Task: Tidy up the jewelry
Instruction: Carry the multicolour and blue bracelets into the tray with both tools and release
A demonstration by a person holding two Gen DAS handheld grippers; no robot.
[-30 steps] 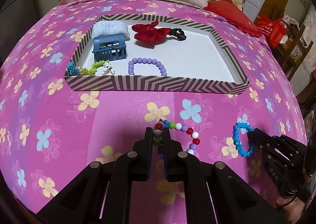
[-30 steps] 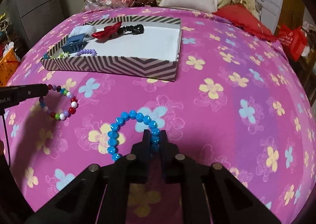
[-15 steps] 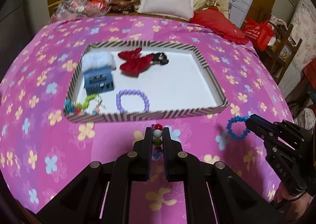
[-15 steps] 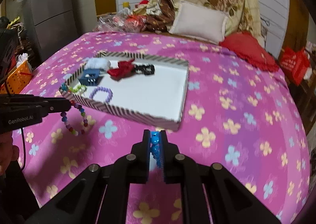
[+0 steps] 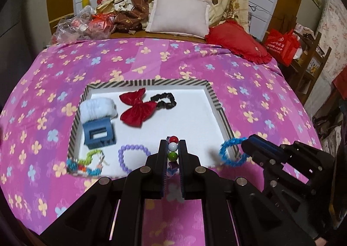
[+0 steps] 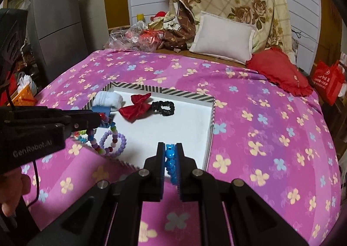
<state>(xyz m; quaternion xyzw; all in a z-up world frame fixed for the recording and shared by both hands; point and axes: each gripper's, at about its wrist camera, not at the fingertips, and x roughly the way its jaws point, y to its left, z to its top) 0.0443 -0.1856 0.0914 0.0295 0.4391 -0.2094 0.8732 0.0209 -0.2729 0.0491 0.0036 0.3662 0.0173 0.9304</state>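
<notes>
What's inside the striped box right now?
Inside the striped box: a white scrunchie, blue clip, red bow, black scrunchie, purple bracelet and a colorful bracelet. The fingers cover the box's near middle.

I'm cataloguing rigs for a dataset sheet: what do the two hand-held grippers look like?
Both are matte black plastic with silver round screws. The left hand-held gripper carries pale "GenRobot.AI" lettering and a thin black cable hanging from it. The right hand-held gripper has blue ridged pads on its fingers. No sleeves show.
</notes>
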